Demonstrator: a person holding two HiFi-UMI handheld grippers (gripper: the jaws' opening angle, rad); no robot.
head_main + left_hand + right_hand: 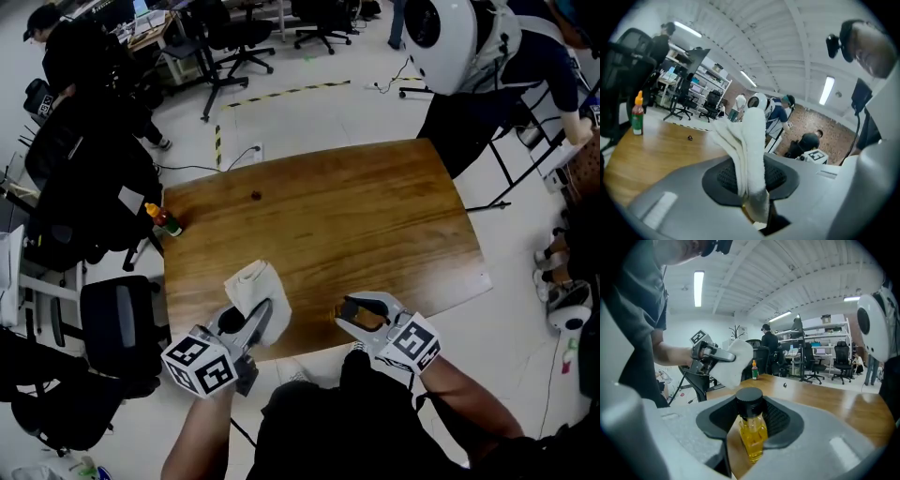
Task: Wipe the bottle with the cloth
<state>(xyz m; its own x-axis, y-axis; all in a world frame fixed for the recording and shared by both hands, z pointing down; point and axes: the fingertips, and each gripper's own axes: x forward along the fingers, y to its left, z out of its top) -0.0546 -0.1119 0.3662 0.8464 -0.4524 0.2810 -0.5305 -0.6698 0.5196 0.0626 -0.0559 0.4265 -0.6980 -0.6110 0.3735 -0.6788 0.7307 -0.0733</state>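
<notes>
Over the table (375,216) edge, my left gripper (255,326) pinches the cloth (255,286), right gripper (364,317) clasps the bottle (751,430); wiping seems unstarted.

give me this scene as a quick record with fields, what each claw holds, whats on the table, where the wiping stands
left claw: shut on the white cloth, which is folded and sticks out past the tips
right claw: shut on the small bottle, yellow liquid, black cap
cloth and bottle: apart, not touching
table: wooden; both claws over its near edge
other items: orange-capped bottle upright at the far left corner; small dark speck on the far side
wiping: no contact yet
</notes>
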